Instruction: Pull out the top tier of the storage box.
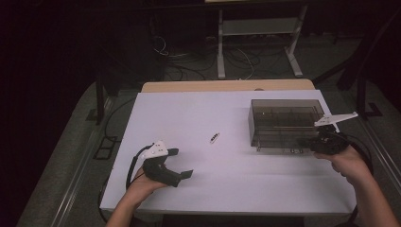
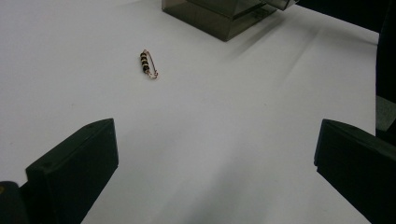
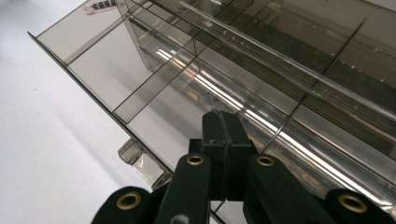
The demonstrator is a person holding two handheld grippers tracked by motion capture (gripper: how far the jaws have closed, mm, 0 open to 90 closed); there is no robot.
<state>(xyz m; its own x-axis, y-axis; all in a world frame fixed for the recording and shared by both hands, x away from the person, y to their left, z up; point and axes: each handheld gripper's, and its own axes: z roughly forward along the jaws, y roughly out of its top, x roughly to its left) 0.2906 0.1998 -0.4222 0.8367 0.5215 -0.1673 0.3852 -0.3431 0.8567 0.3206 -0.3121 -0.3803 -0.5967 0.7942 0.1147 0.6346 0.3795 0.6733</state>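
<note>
No brand, label or writing can be read on anything here. At the left of the high view, the left gripper (image 1: 182,163) rests low over the white surface (image 1: 227,184), held by the person's left hand (image 1: 144,182); its fingers (image 2: 74,172) stand spread wide apart with bare surface between them, pinching nothing. A black cable loops from it toward the near edge.

Further right, near the middle of the surface, lies a small beaded safety pin (image 2: 148,64), alone, well apart from both grippers and short of the box; in the high view it is a small pale sliver (image 1: 214,137).

To the right stands a smoky clear plastic organizer box (image 1: 283,124) with thin dividers forming compartments, its lid open. The right gripper (image 1: 312,142), held by the right hand (image 1: 347,163), is at the box's near right corner. In the right gripper view its fingers (image 3: 219,144) are pressed together over the clear plastic of the box (image 3: 261,70); whether a thin edge is caught between them I cannot tell.

The surface sits on a pale wooden table whose far edge shows beyond it. The room is dark, with grey floor, tangled cables and a light metal frame behind.
</note>
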